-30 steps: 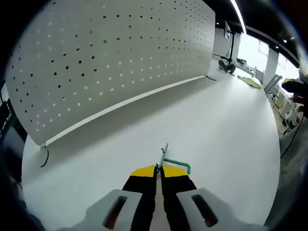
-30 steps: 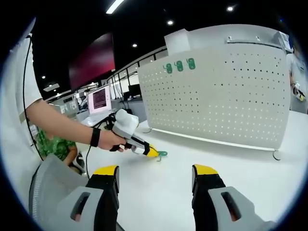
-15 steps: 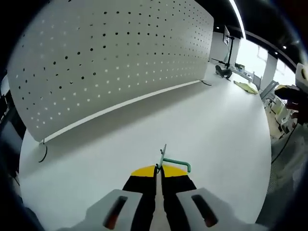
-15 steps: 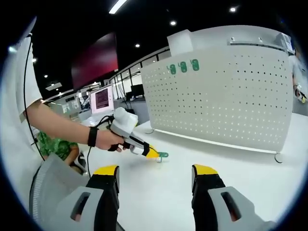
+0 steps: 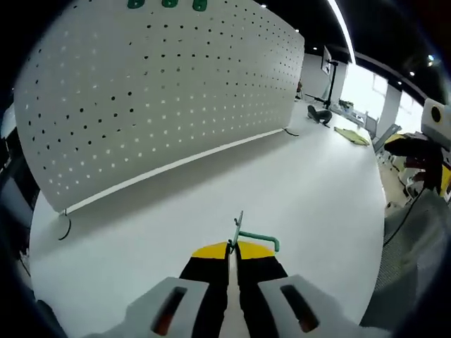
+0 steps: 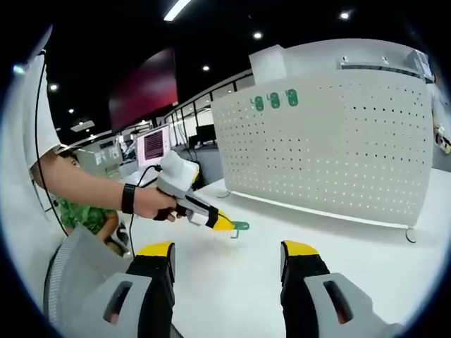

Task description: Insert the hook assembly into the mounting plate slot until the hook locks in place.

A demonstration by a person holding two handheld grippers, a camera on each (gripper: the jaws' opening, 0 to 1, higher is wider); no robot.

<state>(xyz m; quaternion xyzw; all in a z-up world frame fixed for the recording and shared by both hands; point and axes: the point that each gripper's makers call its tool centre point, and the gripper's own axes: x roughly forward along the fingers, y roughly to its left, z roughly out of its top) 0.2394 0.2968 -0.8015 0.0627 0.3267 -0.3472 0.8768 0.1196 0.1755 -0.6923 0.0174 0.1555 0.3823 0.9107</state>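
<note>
Green hook (image 5: 255, 239) pinched at left gripper (image 5: 232, 248) tips; right gripper (image 6: 230, 255) wide, holding nothing

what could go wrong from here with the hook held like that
The left claw pinches the small green metal hook only at its tips, so it could twist or slip when pushed into the white perforated pegboard panel. The panel is some way off, so lining up with a hole may miss. The right claw hangs open and empty, steadying nothing.

Bright ceiling strip lights (image 6: 176, 9); sharp centre; fisheye-warped edges
</note>
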